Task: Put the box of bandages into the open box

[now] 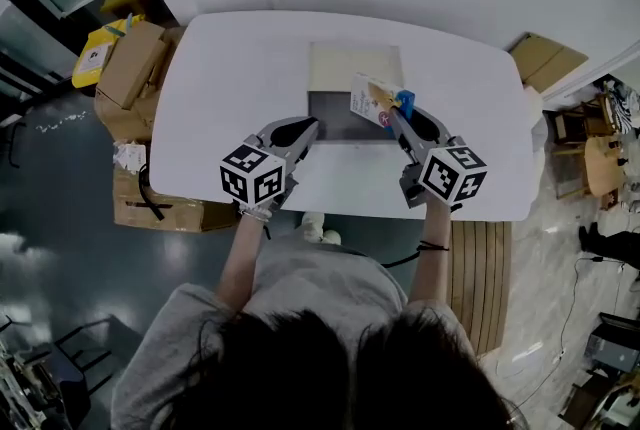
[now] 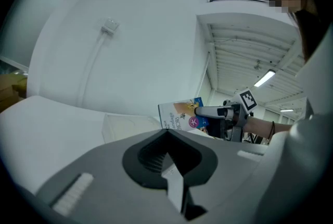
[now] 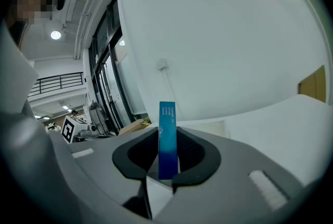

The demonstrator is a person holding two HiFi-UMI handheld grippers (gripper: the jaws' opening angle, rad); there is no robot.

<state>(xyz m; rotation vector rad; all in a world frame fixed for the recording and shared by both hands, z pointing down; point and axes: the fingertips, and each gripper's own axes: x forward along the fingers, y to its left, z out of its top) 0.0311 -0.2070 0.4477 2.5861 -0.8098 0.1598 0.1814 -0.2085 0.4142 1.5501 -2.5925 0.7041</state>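
The bandage box (image 1: 370,100), white with blue and orange print, hangs tilted over the right front corner of the open box (image 1: 355,68), whose cream flap stands up at the back. My right gripper (image 1: 392,113) is shut on it. In the right gripper view only the bandage box's blue edge (image 3: 167,134) shows, upright between the pads. The left gripper view has the bandage box (image 2: 182,116) and the right gripper (image 2: 229,112) to its right. My left gripper (image 1: 308,126) is shut on nothing, at the open box's left front corner.
The white table (image 1: 230,68) stands against a white wall. Cardboard boxes (image 1: 135,68) and a yellow pack (image 1: 95,53) are stacked on the floor to its left. More cardboard (image 1: 540,58) and wooden furniture (image 1: 600,163) stand at the right.
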